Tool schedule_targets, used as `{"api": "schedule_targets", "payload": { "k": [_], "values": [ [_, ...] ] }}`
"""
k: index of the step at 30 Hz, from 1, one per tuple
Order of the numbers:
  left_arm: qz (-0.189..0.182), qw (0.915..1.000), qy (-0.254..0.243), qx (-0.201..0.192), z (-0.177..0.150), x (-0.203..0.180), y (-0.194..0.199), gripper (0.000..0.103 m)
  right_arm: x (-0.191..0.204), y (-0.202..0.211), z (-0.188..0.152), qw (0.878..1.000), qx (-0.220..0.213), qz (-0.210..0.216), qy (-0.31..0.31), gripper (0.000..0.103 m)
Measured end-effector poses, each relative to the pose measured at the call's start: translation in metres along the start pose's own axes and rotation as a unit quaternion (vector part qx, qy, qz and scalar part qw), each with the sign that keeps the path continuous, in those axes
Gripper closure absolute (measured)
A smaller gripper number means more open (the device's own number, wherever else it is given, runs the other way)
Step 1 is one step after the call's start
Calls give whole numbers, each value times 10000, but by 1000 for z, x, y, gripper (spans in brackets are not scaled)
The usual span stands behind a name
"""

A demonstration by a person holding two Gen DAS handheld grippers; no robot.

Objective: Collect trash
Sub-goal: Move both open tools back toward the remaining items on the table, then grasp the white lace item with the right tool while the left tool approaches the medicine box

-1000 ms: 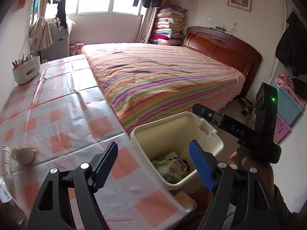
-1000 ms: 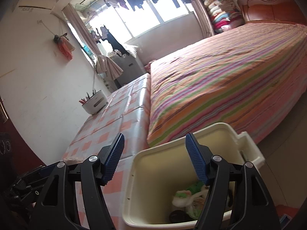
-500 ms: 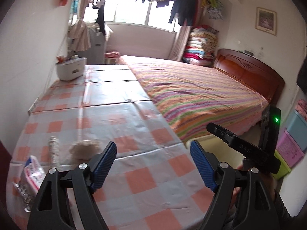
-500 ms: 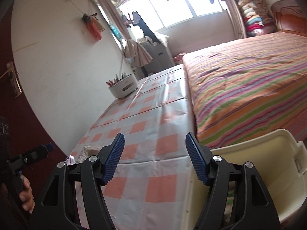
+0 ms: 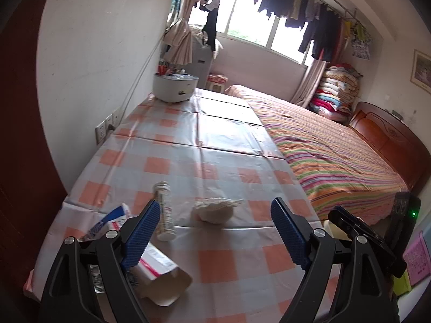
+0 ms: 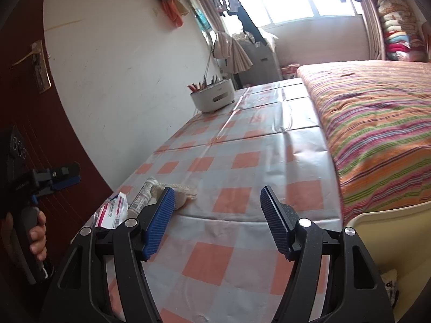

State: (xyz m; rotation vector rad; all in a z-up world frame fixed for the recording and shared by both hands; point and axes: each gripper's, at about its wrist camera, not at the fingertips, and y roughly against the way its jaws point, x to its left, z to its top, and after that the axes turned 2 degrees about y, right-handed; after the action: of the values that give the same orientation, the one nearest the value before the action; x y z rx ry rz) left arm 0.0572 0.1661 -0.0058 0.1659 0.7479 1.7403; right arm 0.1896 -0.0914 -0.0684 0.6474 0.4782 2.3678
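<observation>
Both hand-held grippers empty, jaws spread wide: left hand-held gripper [image 5: 212,231] hangs over the near end of the surface [image 5: 215,145], right hand-held gripper [image 6: 216,220] further right, beside the cream bin [image 6: 388,231] at the surface edge next to the bed [image 6: 377,123]. Trash sits in a cluster at the near left of the surface: crumpled tissue wad [image 5: 215,211] roughly between the left jaws' line of sight, a white tube bottle [image 5: 164,210] lying on its side just left of it, an open cardboard box [image 5: 161,277] partly under the left finger, a red-and-white packet [image 5: 113,219] further left, something foil-like at the edge, too hidden to name. Judgement: the wad is light, soft, will squash, so pinch across its middle, little force needed. The tube looks rigid, smooth, likely to roll; take it across the barrel at mid-length, jaws square to its axis. The box is light, thin-walled, will crumple; grip flat faces near the closed end. The packet is flat and slippery, hard to lift off the cloth; catch a raised edge.
</observation>
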Motion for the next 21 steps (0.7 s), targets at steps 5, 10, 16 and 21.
{"api": "schedule_targets", "payload": {
  "k": [5,10,16,21],
  "values": [
    [260,9994,164,126,0,24,-4,21,9,-13,-3,9997,186,149,105,37],
    [432,9984,124,357,-3,40,-10,21,25,-28,-4,9986,381,300,229,37],
    [479,9976,90,501,-7,50,-12,21,48,-52,-6,9957,619,554,418,37],
    [482,9967,66,644,-10,60,-13,21,69,-73,-5,9916,821,711,700,37]
  ]
}}
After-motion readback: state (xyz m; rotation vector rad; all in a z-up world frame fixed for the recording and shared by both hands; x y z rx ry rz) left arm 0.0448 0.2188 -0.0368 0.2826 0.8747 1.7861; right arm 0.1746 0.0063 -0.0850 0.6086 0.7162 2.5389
